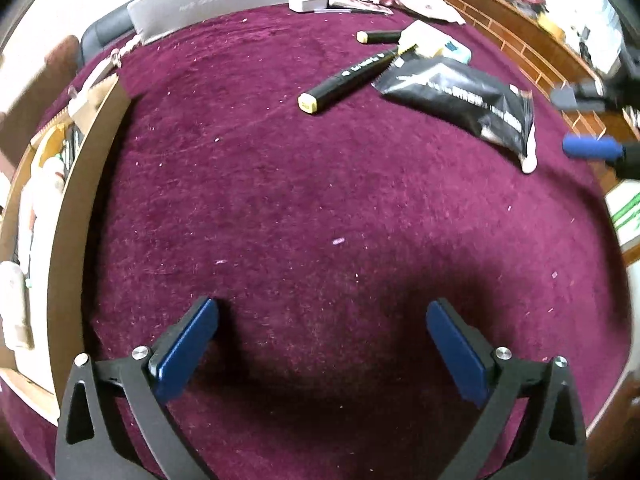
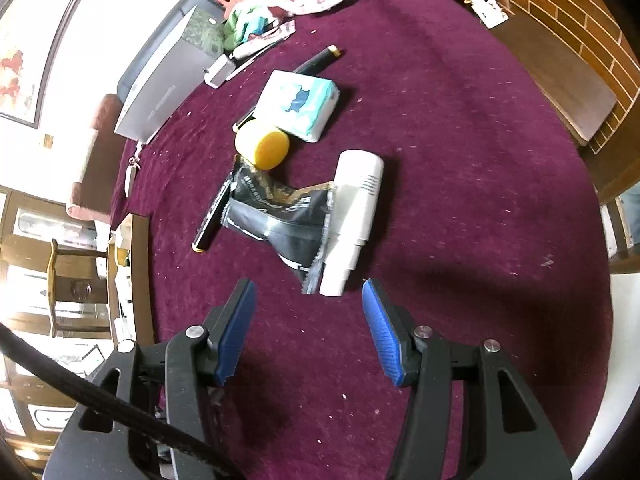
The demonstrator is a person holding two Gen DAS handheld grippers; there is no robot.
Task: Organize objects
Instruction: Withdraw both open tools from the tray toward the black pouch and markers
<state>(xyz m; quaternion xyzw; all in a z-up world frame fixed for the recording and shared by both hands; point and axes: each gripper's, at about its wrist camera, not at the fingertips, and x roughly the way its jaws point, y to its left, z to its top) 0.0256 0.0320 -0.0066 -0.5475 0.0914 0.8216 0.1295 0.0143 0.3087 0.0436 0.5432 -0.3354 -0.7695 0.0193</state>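
Observation:
My left gripper [image 1: 323, 302] hangs open and wide over bare maroon cloth [image 1: 280, 184], nothing between its blue pads. A cardboard box [image 1: 80, 208] holding several items stands just to its left. My right gripper [image 2: 308, 283] is open too. Just ahead of its tips lie the narrow end of a white bottle [image 2: 356, 208] and a corner of a black foil pouch [image 2: 280, 220]. Beyond these lie a yellow round lid-like piece [image 2: 266, 146], a tissue pack [image 2: 300, 104] and two black markers [image 2: 210, 216] [image 2: 320, 60]. The left wrist view shows the pouch [image 1: 460, 100] and one marker [image 1: 348, 76] far ahead.
A grey flat case [image 2: 160, 92] leans at the table's far left edge, with cloths and small clutter [image 2: 256, 20] behind it. A brick wall [image 2: 580, 20] and wooden bench [image 2: 560, 80] stand at the right. One blue finger of the right gripper [image 1: 592, 148] shows at the right edge of the left wrist view.

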